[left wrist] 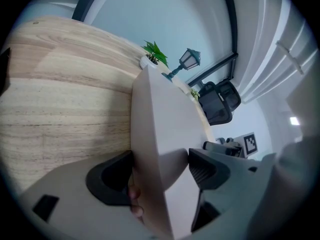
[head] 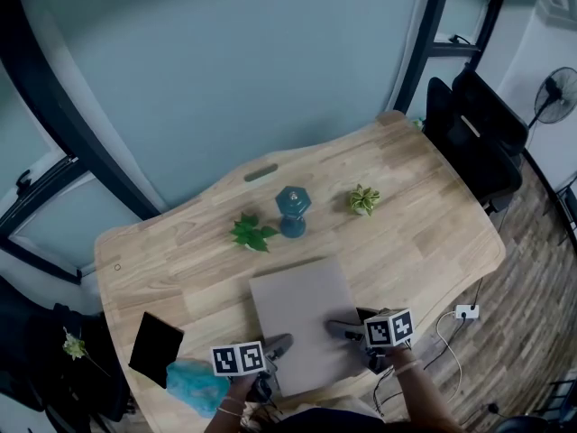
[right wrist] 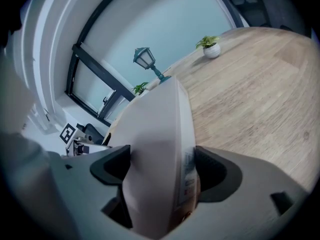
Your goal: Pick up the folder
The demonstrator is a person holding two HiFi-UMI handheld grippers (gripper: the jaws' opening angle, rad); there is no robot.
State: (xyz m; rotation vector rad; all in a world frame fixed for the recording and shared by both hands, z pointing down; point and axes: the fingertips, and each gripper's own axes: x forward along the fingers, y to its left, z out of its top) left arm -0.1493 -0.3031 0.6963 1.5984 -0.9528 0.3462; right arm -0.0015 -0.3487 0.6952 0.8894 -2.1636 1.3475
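Observation:
A grey folder (head: 302, 318) lies flat on the wooden table (head: 180, 269), close to the near edge. My left gripper (head: 281, 343) sits at its near left corner and my right gripper (head: 338, 329) at its near right corner. In the left gripper view the folder (left wrist: 165, 114) runs edge-on between the jaws of the left gripper (left wrist: 160, 171), which stand wide and astride it. In the right gripper view the folder's labelled spine (right wrist: 187, 169) fills the gap of the right gripper (right wrist: 162, 169), which is also spread wide. Both are open around the folder.
A teal lantern (head: 293, 210), a leafy green sprig (head: 253, 233) and a small potted plant (head: 363, 199) stand behind the folder. A black pad (head: 156, 347) and a blue cloth (head: 194, 386) lie at the near left. A black chair (head: 478, 133) stands at the table's right end.

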